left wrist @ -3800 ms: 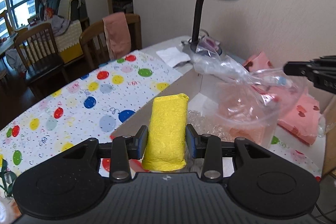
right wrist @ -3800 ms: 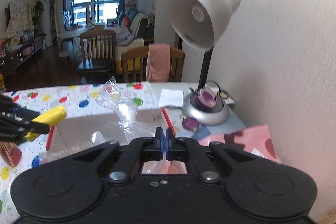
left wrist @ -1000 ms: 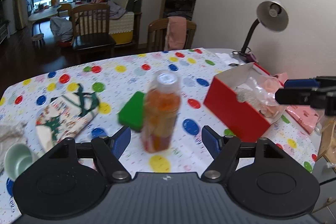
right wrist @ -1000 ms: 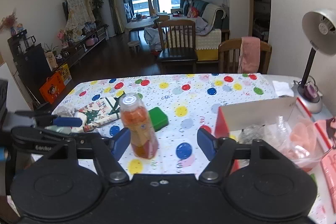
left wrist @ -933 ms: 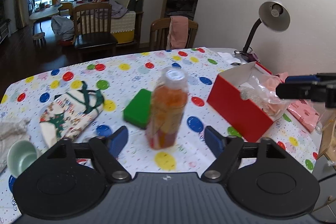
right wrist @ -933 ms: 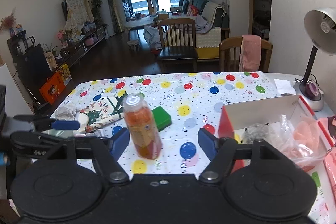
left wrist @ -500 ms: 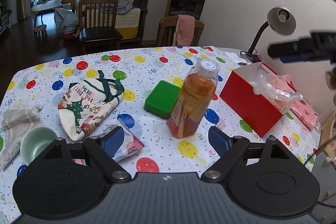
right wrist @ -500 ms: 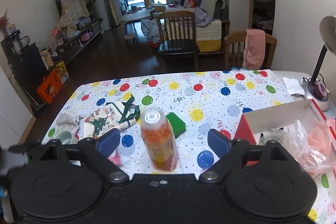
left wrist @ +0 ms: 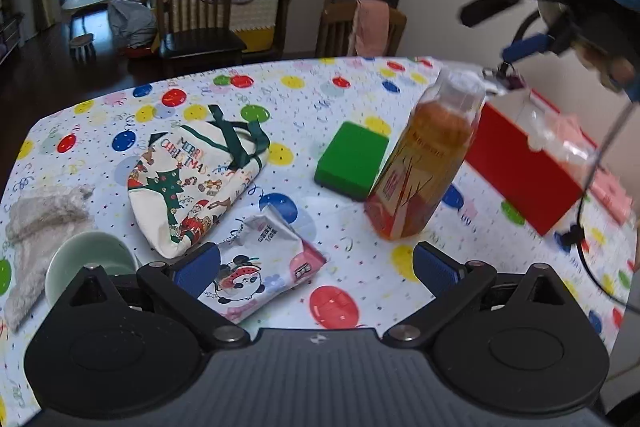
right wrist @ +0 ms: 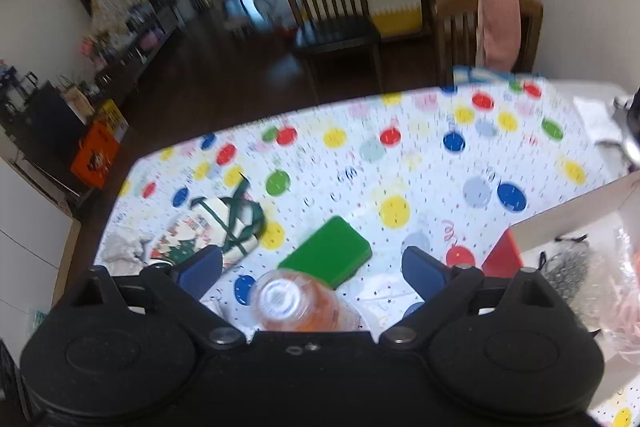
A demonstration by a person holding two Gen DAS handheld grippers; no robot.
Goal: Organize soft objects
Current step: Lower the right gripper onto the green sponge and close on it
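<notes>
My left gripper (left wrist: 316,263) hangs low over the dotted tablecloth, its jaws opening with nothing pressed between them. A panda-print tissue packet (left wrist: 264,263) lies by its left finger. A Christmas cloth bag (left wrist: 192,183), a green sponge block (left wrist: 352,159) and a grey-white cloth (left wrist: 40,223) lie beyond. My right gripper (right wrist: 312,267) hovers above the orange drink bottle (right wrist: 280,297), jaws opening and empty, with the green block (right wrist: 328,253) and the cloth bag (right wrist: 216,227) ahead. The right gripper (left wrist: 508,27) also shows high at the upper right of the left wrist view.
The tall orange bottle (left wrist: 424,163) stands mid-table. A red box (left wrist: 524,167) with a clear plastic bag (right wrist: 624,267) inside sits at the right. A pale green cup (left wrist: 88,263) stands near left. Wooden chairs (left wrist: 196,19) line the far table edge.
Both grippers' jaws have spread wider. The left gripper has sunk toward the near left, bringing the tissue packet into view. The right gripper has swung over the bottle and tipped down onto its cap.
</notes>
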